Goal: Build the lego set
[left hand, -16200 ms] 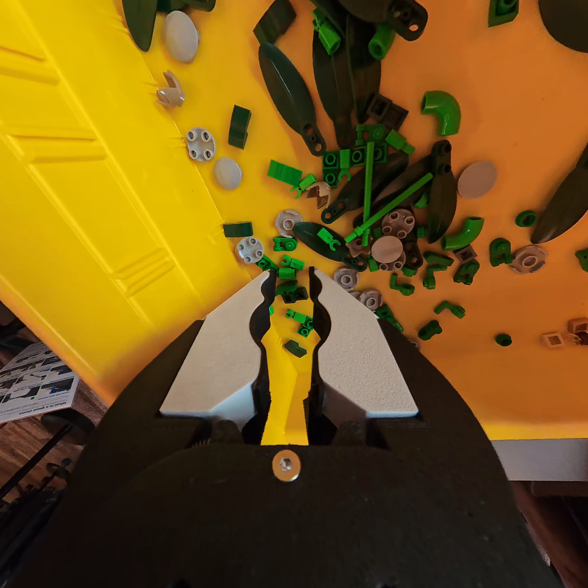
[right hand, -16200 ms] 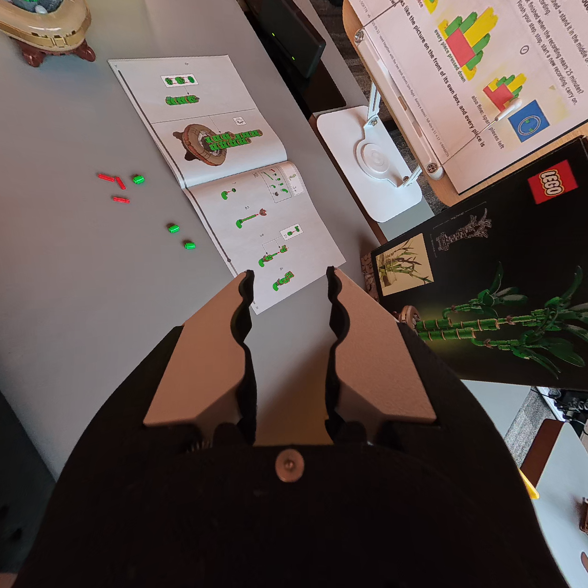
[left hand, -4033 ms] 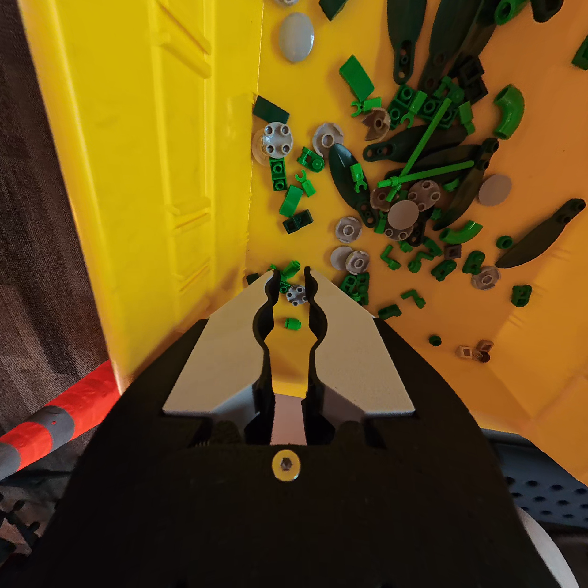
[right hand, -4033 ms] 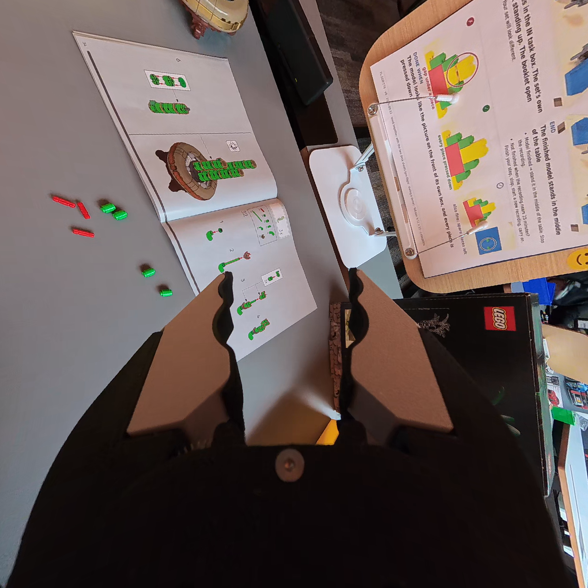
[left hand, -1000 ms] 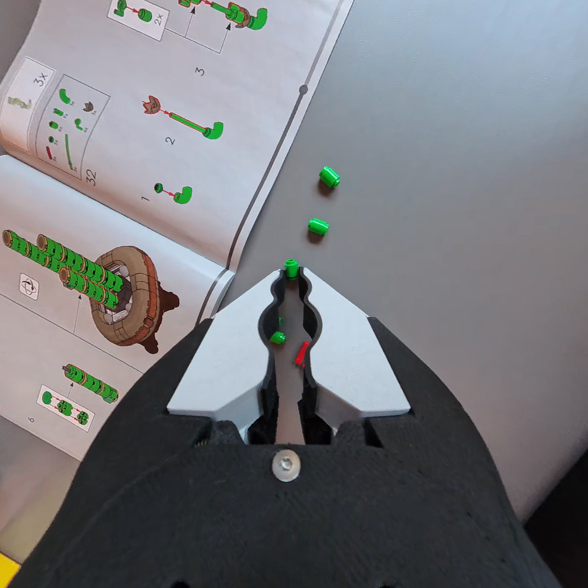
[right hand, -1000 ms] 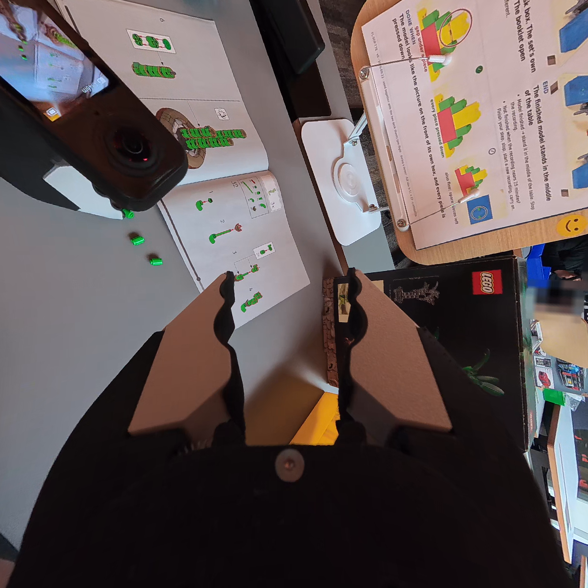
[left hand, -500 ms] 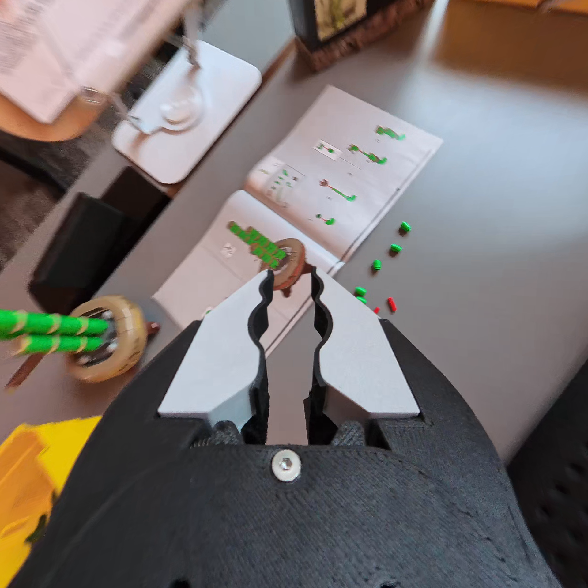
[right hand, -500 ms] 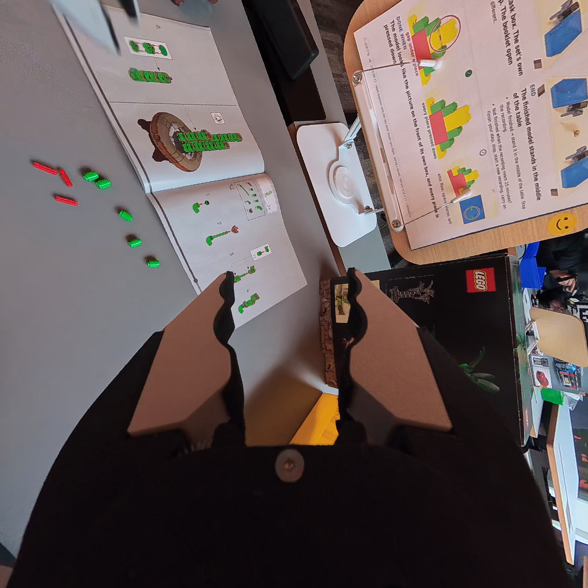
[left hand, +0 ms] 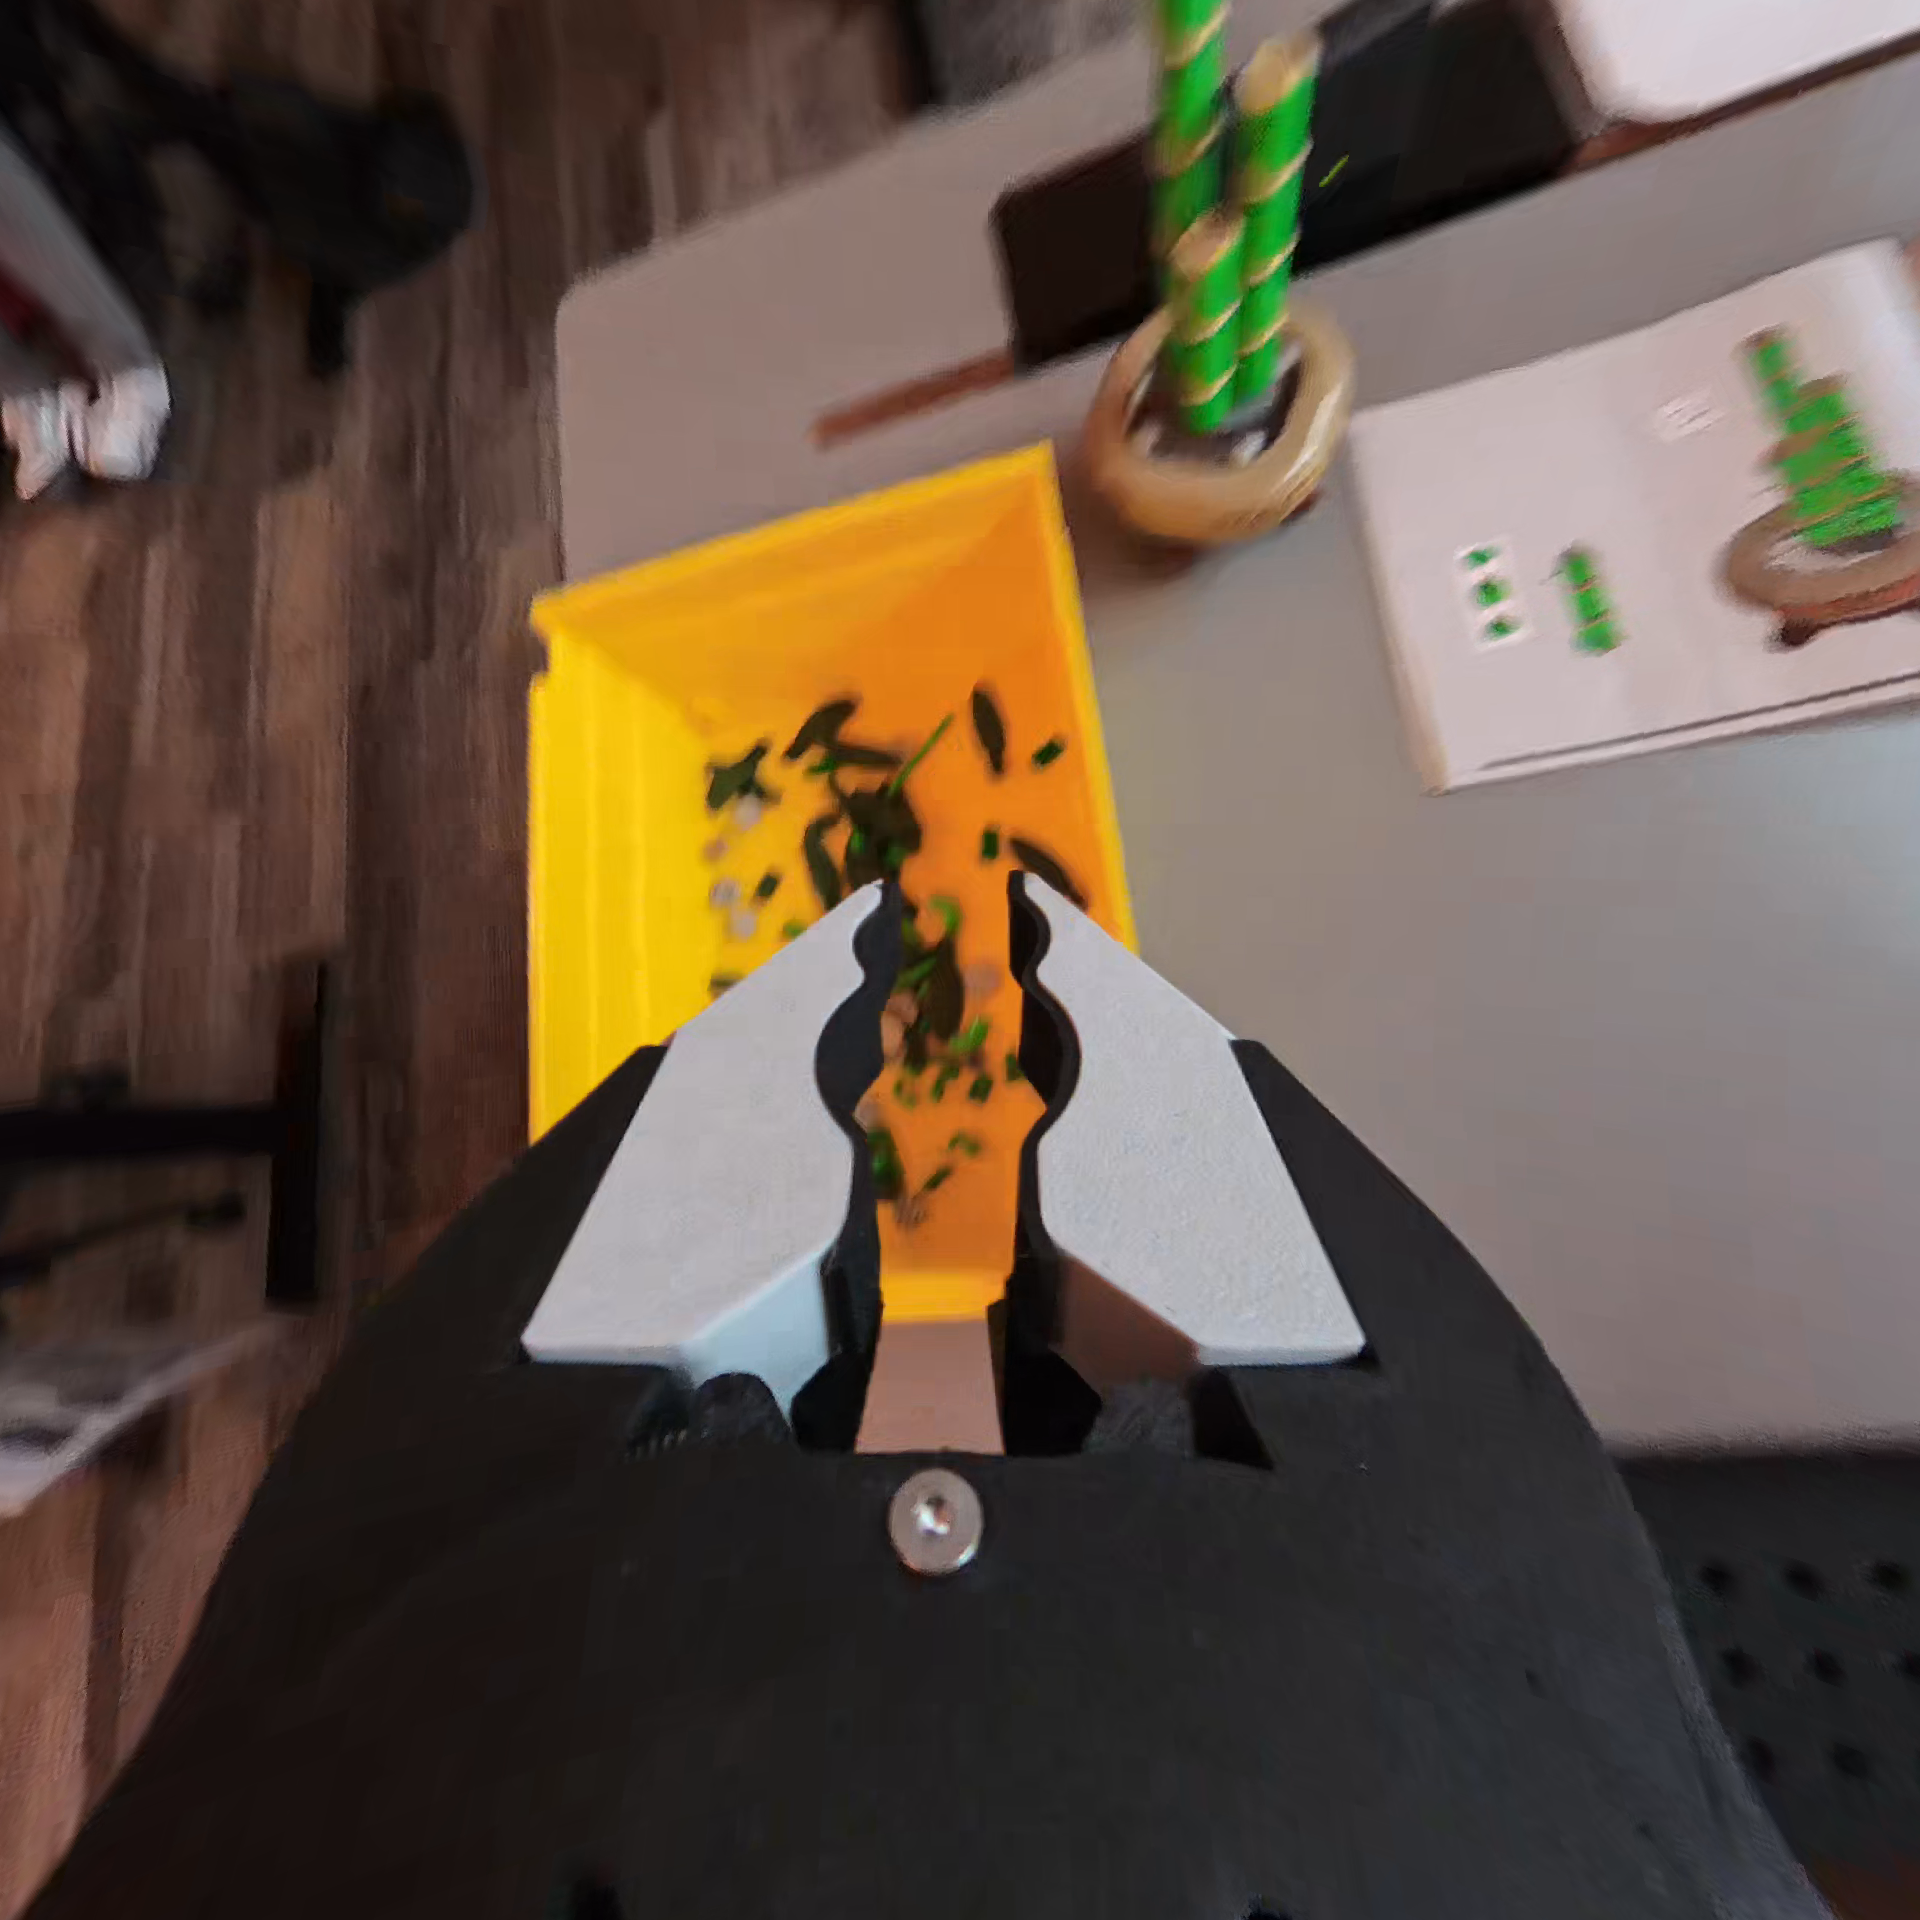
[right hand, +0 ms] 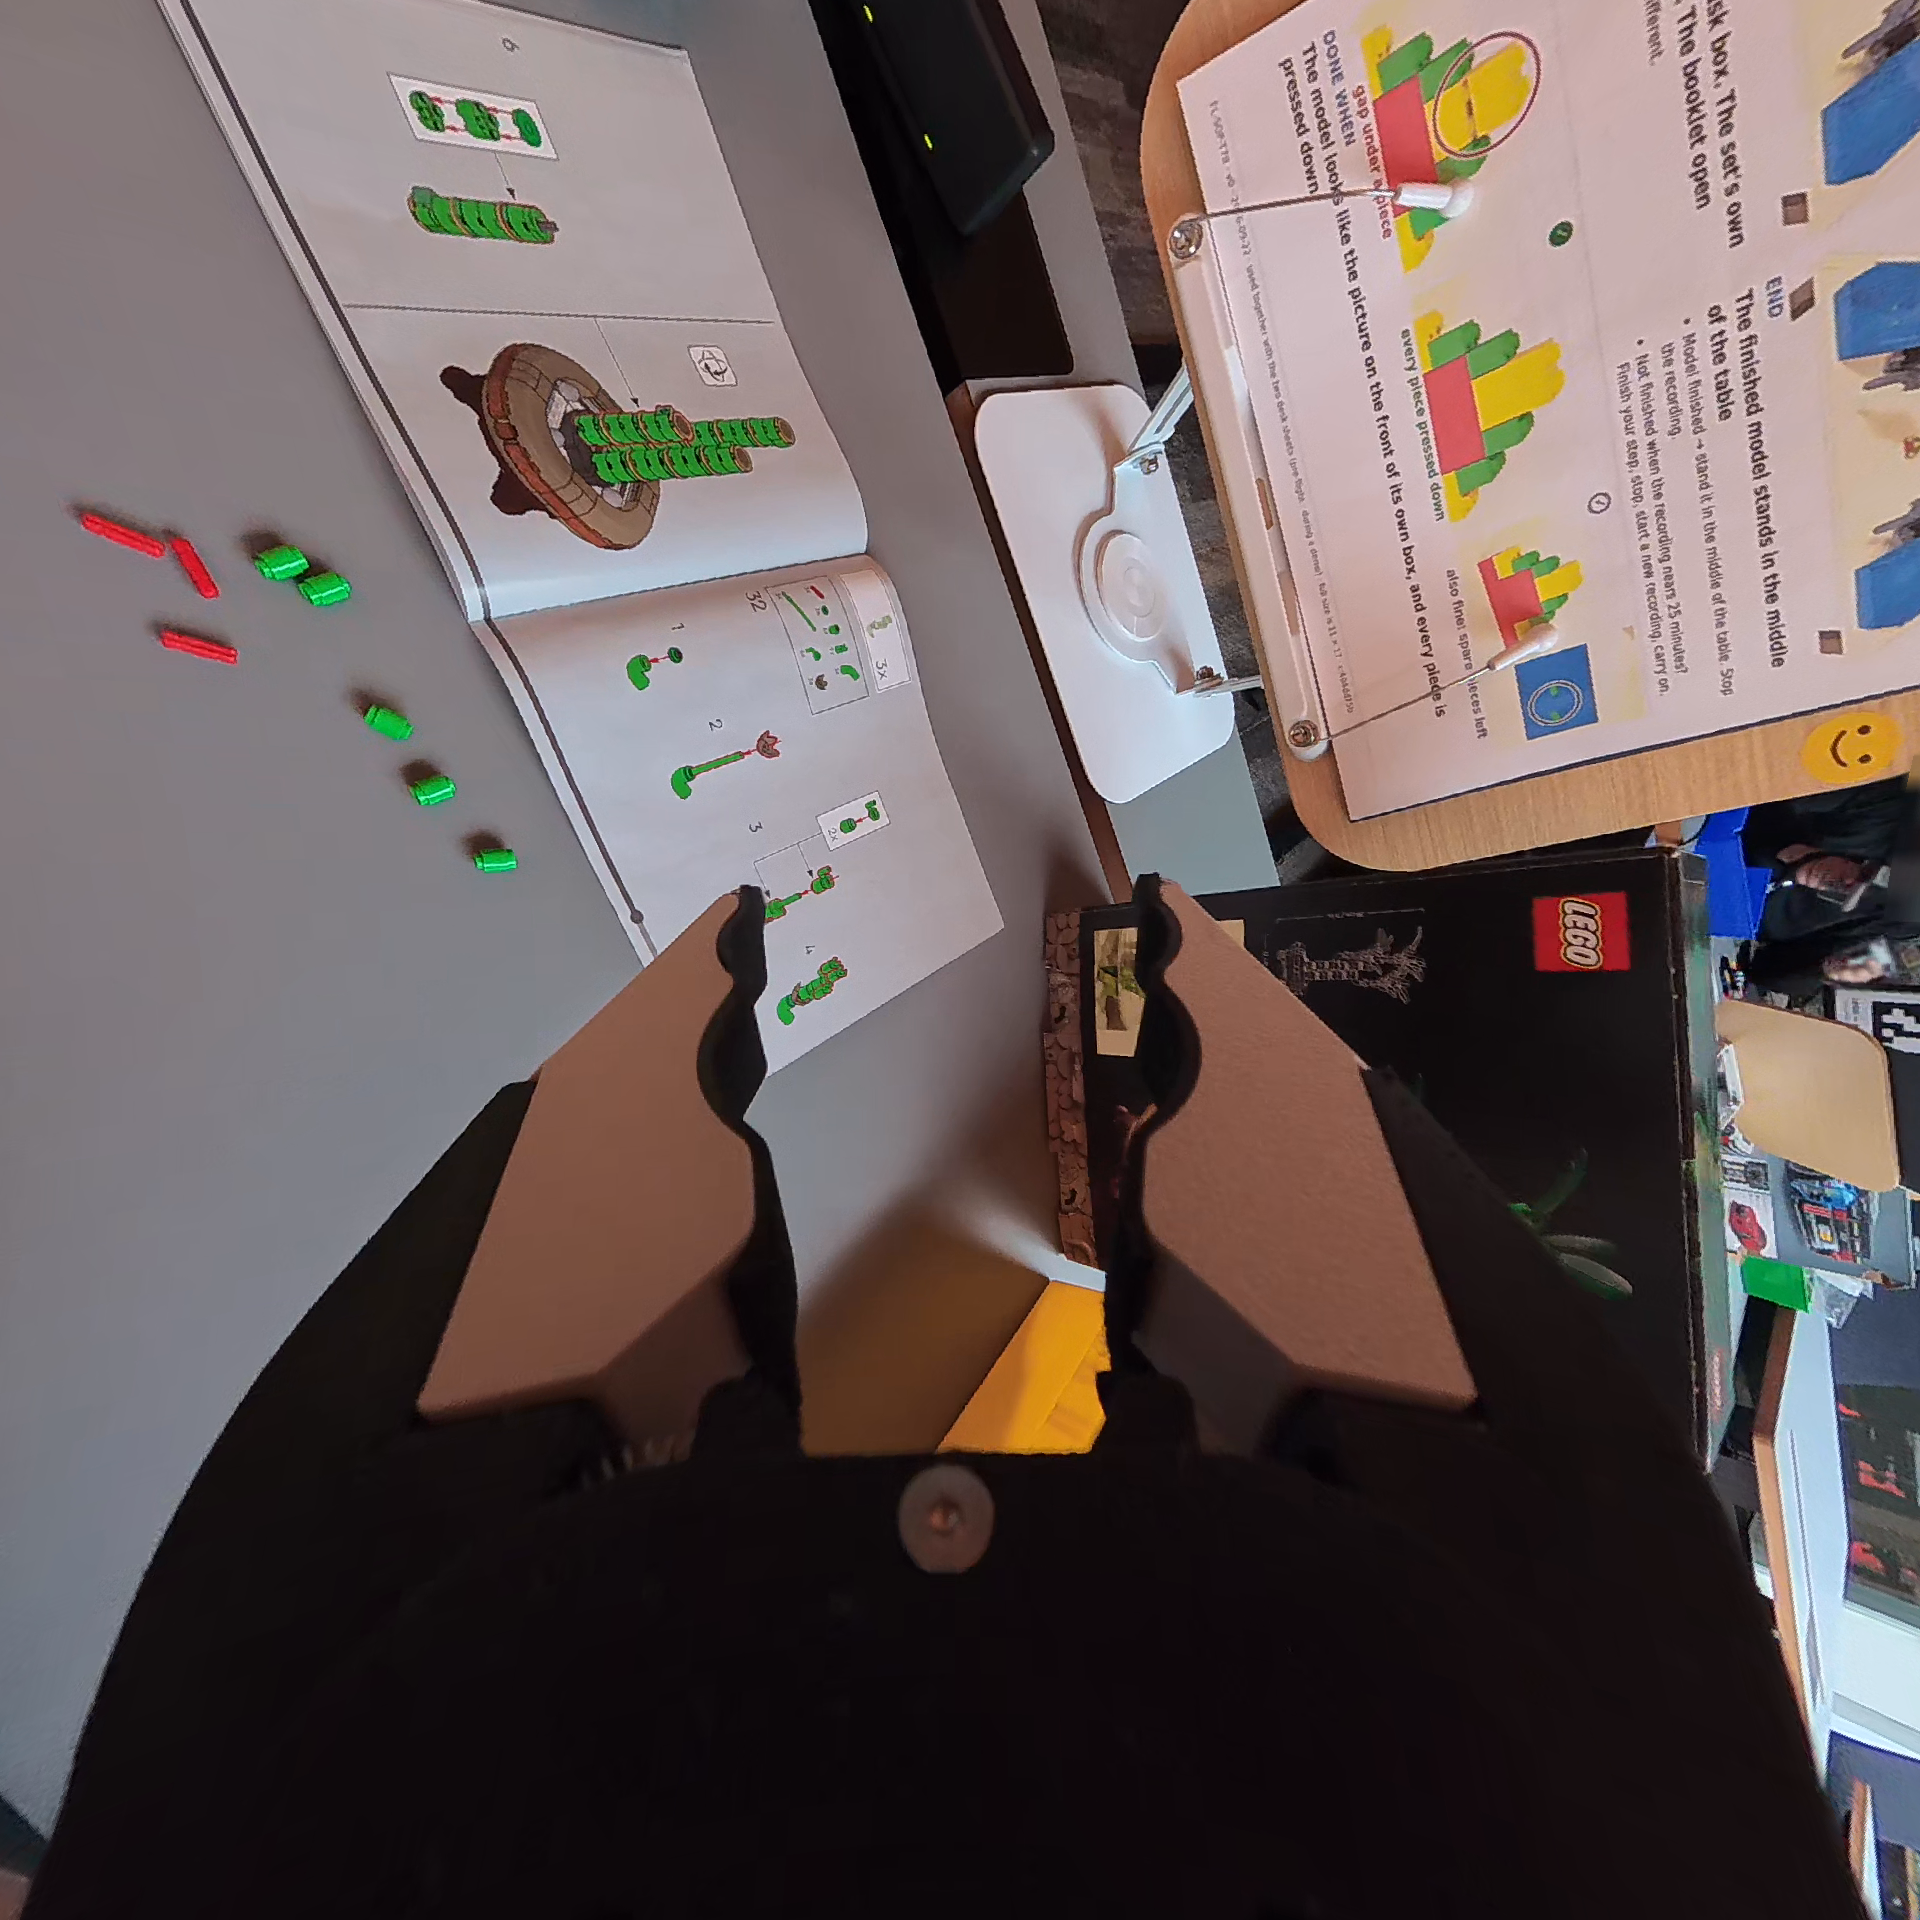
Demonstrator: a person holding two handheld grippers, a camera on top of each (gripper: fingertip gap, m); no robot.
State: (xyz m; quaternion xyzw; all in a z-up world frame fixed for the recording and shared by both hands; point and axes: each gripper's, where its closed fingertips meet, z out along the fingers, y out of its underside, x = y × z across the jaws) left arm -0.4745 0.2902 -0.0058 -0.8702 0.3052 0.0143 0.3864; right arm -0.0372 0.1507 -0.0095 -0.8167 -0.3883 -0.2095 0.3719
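Observation:
My left gripper [left hand: 948,896] is open and empty, high above the yellow bin [left hand: 582,831] of loose green, dark and grey pieces [left hand: 894,831]; this view is blurred. The part-built bamboo model [left hand: 1216,416], green stalks in a tan round base, stands beyond the bin. My right gripper [right hand: 940,899] is open and empty above the grey table [right hand: 208,1039]. Several small green round bricks [right hand: 431,790] and three red pins [right hand: 192,566] lie on the table left of the open instruction booklet [right hand: 623,468].
The black set box [right hand: 1455,1039] lies right of the booklet. A white stand [right hand: 1122,582] holds an instruction sheet on a wooden board [right hand: 1558,364]. A black device [right hand: 935,104] sits at the table's far edge. The booklet also shows in the left wrist view [left hand: 1662,520]. One gripper's finger ends stand about 45 cm off the other's. My left gripper is the nearer one to the part-built bamboo model [left hand: 1216,416]: about 25 cm, against 40 cm.
My left gripper let go of a green round brick beside the others on the table, then swung away to above the yellow bin. My right gripper has barely moved.

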